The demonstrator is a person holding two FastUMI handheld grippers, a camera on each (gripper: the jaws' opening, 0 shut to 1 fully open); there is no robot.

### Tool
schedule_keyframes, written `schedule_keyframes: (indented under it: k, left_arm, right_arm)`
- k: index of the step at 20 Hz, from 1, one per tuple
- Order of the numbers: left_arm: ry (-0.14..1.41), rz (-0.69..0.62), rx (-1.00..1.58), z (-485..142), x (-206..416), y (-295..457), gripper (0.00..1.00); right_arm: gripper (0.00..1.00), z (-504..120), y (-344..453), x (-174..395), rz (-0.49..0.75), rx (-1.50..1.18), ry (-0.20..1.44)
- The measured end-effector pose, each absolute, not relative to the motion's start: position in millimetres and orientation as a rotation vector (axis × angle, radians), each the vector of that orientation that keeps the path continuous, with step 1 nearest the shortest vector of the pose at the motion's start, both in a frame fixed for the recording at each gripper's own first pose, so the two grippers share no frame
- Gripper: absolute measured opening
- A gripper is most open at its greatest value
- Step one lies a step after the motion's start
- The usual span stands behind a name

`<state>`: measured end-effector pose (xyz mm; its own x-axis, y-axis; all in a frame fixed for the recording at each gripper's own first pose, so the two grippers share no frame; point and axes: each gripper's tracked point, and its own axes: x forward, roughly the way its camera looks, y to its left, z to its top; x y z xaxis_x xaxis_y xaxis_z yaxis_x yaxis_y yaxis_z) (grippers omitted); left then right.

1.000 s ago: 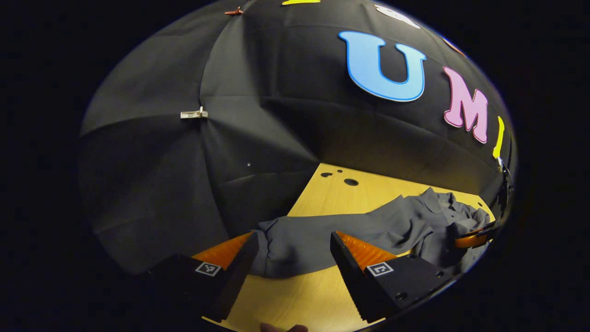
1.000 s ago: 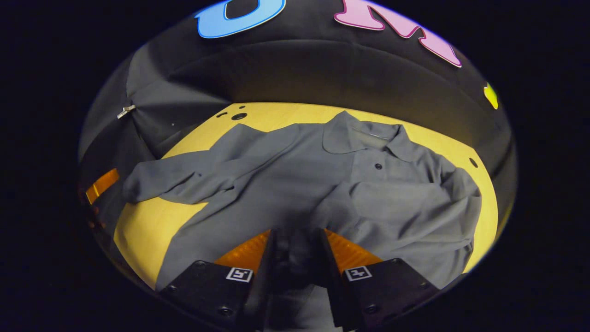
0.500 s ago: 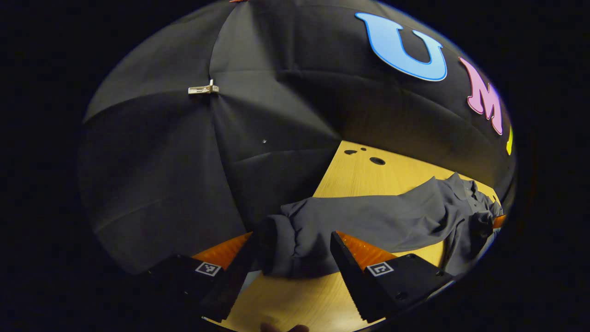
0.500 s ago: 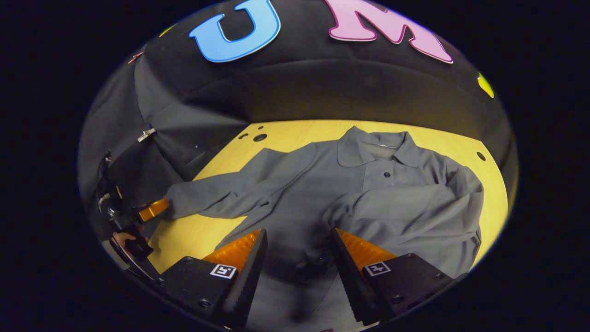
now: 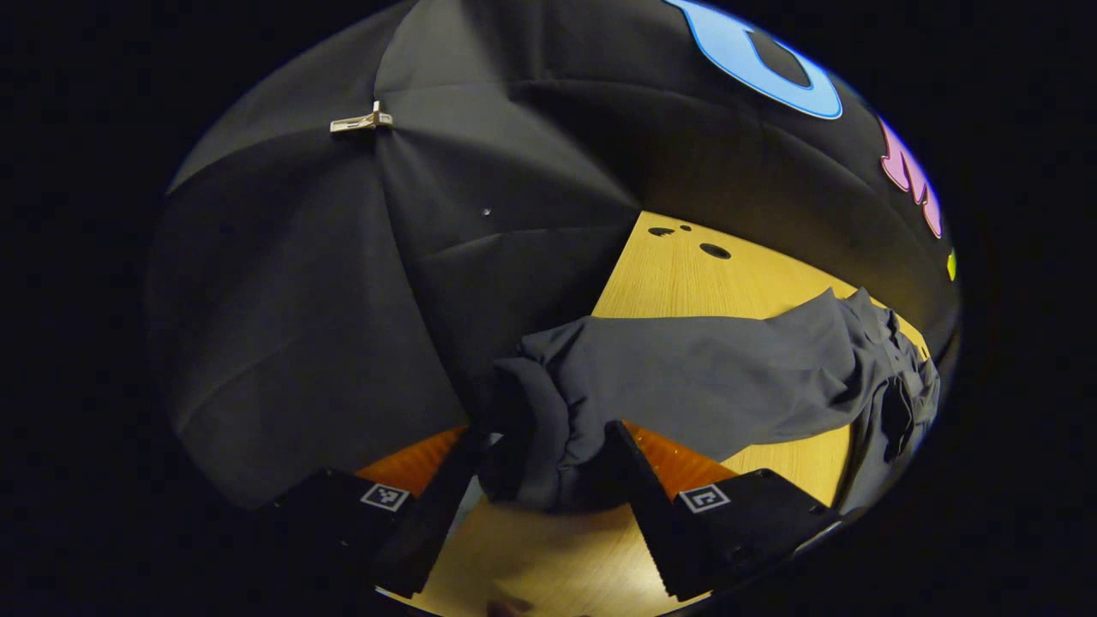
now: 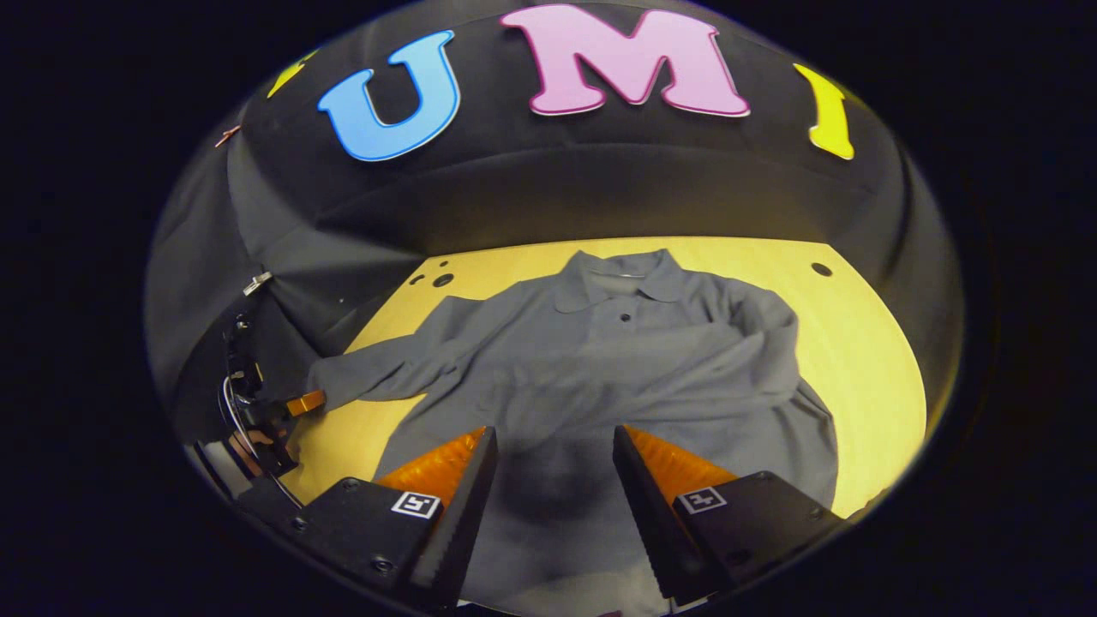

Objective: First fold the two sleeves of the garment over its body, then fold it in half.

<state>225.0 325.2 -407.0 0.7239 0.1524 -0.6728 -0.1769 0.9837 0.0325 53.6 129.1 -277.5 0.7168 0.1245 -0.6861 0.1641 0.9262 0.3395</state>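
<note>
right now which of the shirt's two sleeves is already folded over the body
The sleeve lying across the chest under the collar, on the right in the right gripper view. The other sleeve stretches out over the table, its cuff between the left gripper fingers.

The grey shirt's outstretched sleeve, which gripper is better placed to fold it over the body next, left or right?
Left. The left gripper already has the cuff of the outstretched sleeve between its open fingers. The right gripper hangs open above the shirt, near its hem and away from that sleeve.
</note>
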Motion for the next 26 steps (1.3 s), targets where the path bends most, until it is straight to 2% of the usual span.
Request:
schedule_keyframes:
  k: [1, 2, 3, 8, 13, 21, 26]
  left_arm:
    - [0.743, 0.17, -0.059, -408, 223, 321, 0.98]
    - [0.748, 0.167, -0.064, -407, 224, 322, 0.84]
    - [0.754, 0.168, -0.052, -408, 227, 326, 0.83]
    - [0.748, 0.233, 0.047, -387, 232, 341, 0.1]
    - [0.55, 0.171, 0.135, -311, 240, 288, 0.06]
    - [0.406, 0.098, 0.059, -237, 236, 168, 0.06]
    - [0.363, -0.031, 0.088, -202, 237, 76, 0.06]
  right_arm:
    - [0.84, -279, 121, 47, -0.041, 0.397, 0.781]
    - [0.84, -281, 114, 42, -0.057, 0.401, 0.784]
    - [0.84, -283, 110, 38, -0.067, 0.409, 0.786]
    - [0.84, -279, 83, 25, -0.094, 0.424, 0.757]
    - [0.84, -276, 54, 7, -0.099, 0.406, 0.737]
    - [0.84, -278, -3, -14, -0.132, 0.409, 0.711]
    - [0.84, -284, -31, -26, -0.152, 0.425, 0.706]
